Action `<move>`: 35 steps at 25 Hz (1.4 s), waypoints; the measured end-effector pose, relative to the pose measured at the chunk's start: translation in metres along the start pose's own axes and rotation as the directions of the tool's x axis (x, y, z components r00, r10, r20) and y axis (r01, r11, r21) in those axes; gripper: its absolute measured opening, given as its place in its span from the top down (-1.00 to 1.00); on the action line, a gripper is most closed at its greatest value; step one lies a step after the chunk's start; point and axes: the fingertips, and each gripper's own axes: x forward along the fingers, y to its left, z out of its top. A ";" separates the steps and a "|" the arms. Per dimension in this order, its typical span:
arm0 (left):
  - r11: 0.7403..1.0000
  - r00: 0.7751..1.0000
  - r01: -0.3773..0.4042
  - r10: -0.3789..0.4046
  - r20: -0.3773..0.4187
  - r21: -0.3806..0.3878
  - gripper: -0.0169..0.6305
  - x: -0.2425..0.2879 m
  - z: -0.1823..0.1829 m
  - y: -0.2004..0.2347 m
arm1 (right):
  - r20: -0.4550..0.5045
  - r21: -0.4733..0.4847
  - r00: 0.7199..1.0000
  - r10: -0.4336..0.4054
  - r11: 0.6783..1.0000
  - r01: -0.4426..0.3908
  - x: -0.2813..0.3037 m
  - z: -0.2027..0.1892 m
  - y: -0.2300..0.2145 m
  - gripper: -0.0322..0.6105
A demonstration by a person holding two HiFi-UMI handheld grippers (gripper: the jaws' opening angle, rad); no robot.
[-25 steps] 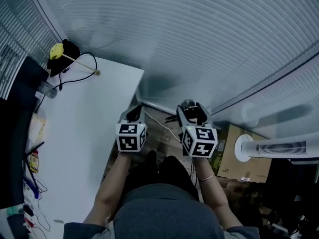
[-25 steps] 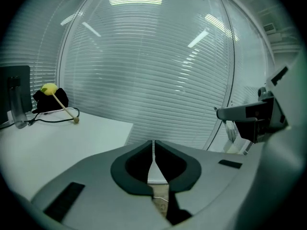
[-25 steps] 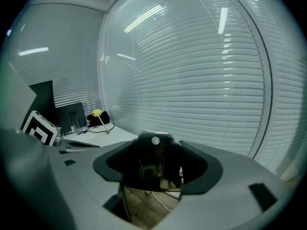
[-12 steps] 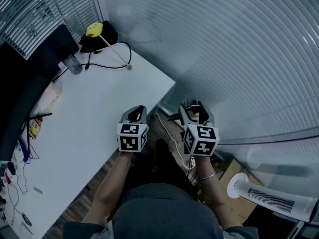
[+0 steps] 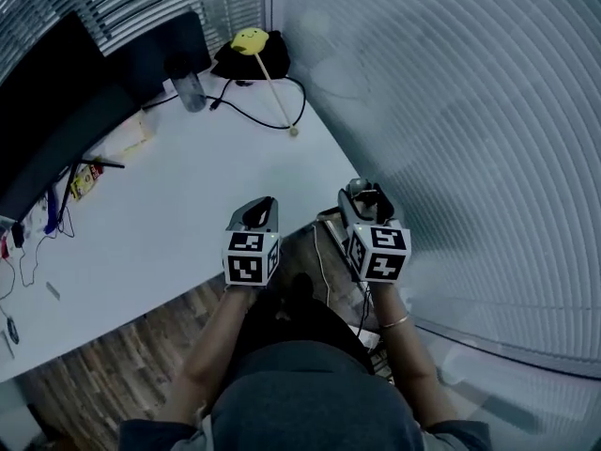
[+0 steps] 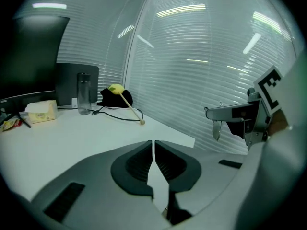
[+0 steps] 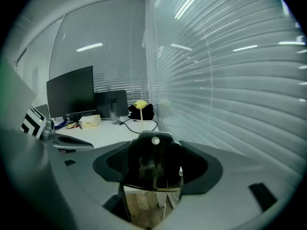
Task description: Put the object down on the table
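Note:
My right gripper [image 5: 365,198] is shut on a small dark object [image 7: 152,163] with a pale round dot on top; it fills the gap between the jaws in the right gripper view. In the head view the object [image 5: 361,195] shows only as a dark lump at the jaw tips, held over the floor just off the table's right edge. My left gripper [image 5: 256,210] is shut with nothing in it, its jaws closed in the left gripper view [image 6: 153,150], and it hovers over the near edge of the white table [image 5: 178,205].
Along the table's far side stand a dark monitor [image 5: 75,101], a clear bottle [image 5: 189,90], a tissue box [image 5: 130,135] and a yellow-headed stick [image 5: 250,40] on a black bundle with a cable. Slatted blinds [image 5: 470,130] close the right side. Wooden floor [image 5: 103,388] lies below.
The head view has swung toward the table, which now lies ahead and left of both grippers. The fan and cardboard box have left the view. Both grippers stay shut as before.

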 end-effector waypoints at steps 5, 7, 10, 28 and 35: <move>0.993 0.995 -0.103 0.103 0.013 -0.052 0.85 -0.007 -0.006 0.024 | -0.034 -0.068 0.994 0.101 0.992 -0.103 0.040 0.001 0.016 -0.03; 0.987 0.989 -0.144 0.146 0.019 -0.072 0.85 -0.010 -0.009 0.034 | -0.049 -0.093 0.989 0.138 0.985 -0.142 0.053 -0.001 0.023 -0.03; 0.976 0.980 -0.192 0.196 0.021 -0.102 0.85 -0.018 -0.015 0.048 | -0.067 -0.122 0.982 0.176 0.976 -0.183 0.067 -0.002 0.034 -0.03; 0.873 0.903 -0.421 0.428 -0.028 -0.246 0.85 -0.080 -0.053 0.101 | -0.198 -0.293 0.944 0.266 0.903 -0.315 0.144 -0.020 0.078 -0.03; 0.844 0.881 -0.460 0.471 -0.029 -0.276 0.85 -0.094 -0.060 0.109 | -0.228 -0.310 0.936 0.266 0.892 -0.329 0.162 -0.031 0.090 -0.03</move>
